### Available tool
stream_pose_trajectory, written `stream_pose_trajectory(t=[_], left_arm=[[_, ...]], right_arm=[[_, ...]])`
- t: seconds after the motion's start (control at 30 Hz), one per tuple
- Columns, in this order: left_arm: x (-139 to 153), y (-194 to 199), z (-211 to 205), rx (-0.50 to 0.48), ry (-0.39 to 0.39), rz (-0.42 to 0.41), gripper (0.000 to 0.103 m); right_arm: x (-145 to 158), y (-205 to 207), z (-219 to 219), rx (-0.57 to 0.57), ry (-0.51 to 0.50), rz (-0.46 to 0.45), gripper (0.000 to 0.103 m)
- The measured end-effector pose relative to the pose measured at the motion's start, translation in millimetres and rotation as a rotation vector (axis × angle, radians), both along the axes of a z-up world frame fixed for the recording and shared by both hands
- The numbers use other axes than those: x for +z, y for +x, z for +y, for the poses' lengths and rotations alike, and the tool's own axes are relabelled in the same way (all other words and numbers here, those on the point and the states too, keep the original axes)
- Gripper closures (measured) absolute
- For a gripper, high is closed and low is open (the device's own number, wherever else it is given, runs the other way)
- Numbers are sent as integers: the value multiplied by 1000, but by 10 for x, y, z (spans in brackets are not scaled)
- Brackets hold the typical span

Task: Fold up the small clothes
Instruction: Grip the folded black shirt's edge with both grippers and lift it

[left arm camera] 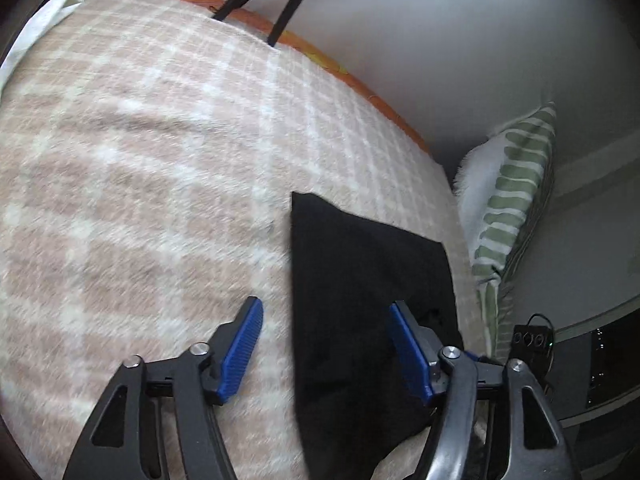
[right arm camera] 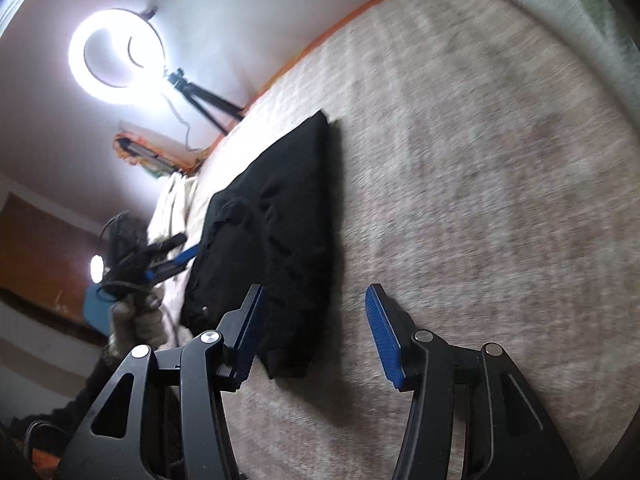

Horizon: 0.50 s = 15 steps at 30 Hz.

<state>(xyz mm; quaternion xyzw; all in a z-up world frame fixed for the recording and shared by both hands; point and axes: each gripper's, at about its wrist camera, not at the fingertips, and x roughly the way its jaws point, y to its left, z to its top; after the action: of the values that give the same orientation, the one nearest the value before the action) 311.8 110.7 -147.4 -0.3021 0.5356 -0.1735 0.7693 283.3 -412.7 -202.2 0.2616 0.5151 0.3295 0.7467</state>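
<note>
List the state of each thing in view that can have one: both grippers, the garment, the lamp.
Left gripper: open, nothing between the pads, its right finger over the garment's edge.
Right gripper: open, empty, hovering at the garment's near corner.
Black garment: folded into a flat rectangle, lying released on the plaid blanket.
Ring light: switched on, on its tripod.
Striped pillow: propped upright at the bed's edge.
</note>
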Motion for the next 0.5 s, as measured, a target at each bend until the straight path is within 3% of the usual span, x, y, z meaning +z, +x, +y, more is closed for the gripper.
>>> stream_pose_trajectory(t=[0.2, 0.33, 0.37, 0.4, 0.5], left_arm=[[-58, 274, -109, 5, -31, 6, 36], [-60, 447, -220, 3, 5, 2, 39], [-49, 483, -255, 5, 22, -5, 43], [-56, 520, -294, 0, 38, -1, 55], [-89, 593, -386, -13, 93, 8, 85]], right_arm=[[-52, 41, 249, 44, 83, 11, 52], [-63, 124, 440, 61, 72, 20, 60], [-61, 147, 466, 60, 70, 20, 60], [-63, 174, 505, 59, 69, 29, 63], [-91, 228, 558, 47, 54, 60, 82]])
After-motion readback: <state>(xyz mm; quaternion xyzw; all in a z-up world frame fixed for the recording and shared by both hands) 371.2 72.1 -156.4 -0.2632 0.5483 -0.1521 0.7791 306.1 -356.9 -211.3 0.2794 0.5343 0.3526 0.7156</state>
